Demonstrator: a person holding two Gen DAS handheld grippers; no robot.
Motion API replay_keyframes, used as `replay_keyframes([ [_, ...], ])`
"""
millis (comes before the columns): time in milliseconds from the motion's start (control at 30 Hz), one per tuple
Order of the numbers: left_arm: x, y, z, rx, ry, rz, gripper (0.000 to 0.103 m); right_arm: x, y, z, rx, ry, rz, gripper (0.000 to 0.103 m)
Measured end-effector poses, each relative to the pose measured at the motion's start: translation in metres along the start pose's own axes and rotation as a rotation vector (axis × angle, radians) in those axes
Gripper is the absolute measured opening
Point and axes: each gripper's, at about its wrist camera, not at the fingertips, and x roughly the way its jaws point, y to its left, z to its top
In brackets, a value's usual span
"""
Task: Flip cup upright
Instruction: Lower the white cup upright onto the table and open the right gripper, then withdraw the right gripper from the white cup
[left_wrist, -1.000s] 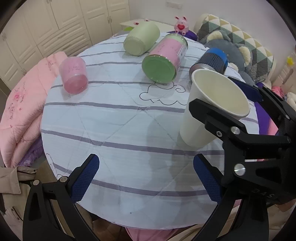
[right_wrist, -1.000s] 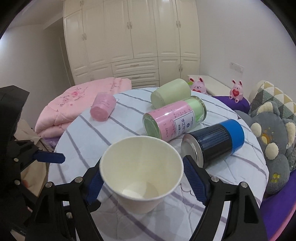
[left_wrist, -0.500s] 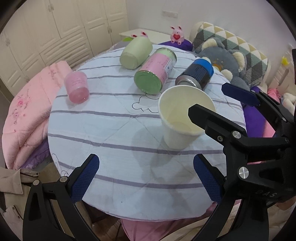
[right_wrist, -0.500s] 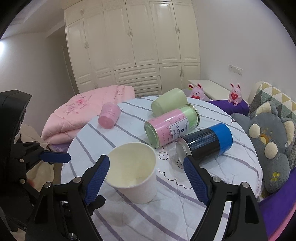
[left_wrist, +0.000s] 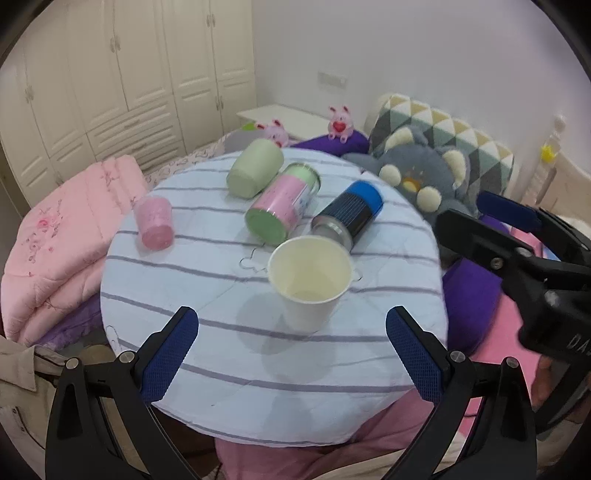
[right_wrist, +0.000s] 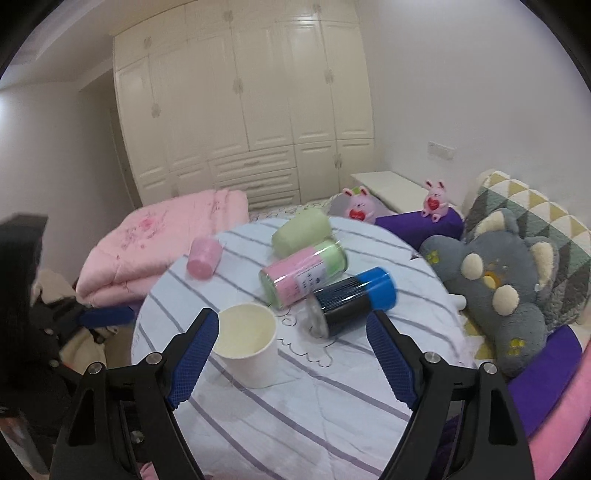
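Left wrist view takes in the whole round tabletop (left_wrist: 155, 280), striped cloth over it, with the paper cup (left_wrist: 309, 280) standing mouth-up near the middle, toward the near edge. The left gripper (left_wrist: 291, 343) hangs short of it, jaws wide apart and empty. Farther back lie a pink-and-green can (left_wrist: 282, 206) and a blue-capped can (left_wrist: 349, 214) on their sides, the latter's metal end just beside the cup's rim; a green cup (left_wrist: 255, 173) and a pink cup (left_wrist: 153, 221) sit toward the far and left edges.

The flip looks done. The risk I see is a stray jaw clipping the light cup, or the blue-capped can rolling into it and toppling it.

The right wrist view shows the right gripper (right_wrist: 290, 350) also spread and empty, its left pad just beside the cup's wall, and the wardrobe (right_wrist: 240, 110) full height; the left view alone shows the tabletop's near edge.
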Motion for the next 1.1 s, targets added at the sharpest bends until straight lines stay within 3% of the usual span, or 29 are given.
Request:
replay_keyframes([
  [167, -0.02, -0.001, 0.006, -0.06, -0.081, -0.014, 0.103, -0.021, -0.016, 0.006, 0.077, 0.003, -0.009, 0.083],
  [333, -0.038, -0.003, 0.009, -0.127, -0.15, 0.008, 0.103, -0.033, -0.023, 0.005, 0.075, -0.023, -0.06, 0.083],
  [567, -0.052, -0.016, 0.007, -0.134, -0.231, 0.049, 0.103, -0.038, -0.027, -0.001, 0.078, -0.028, -0.083, 0.083],
  [1100, -0.052, -0.027, 0.001, -0.111, -0.228, 0.074, 0.103, -0.039, -0.026, -0.011, 0.048, -0.011, -0.115, 0.083],
])
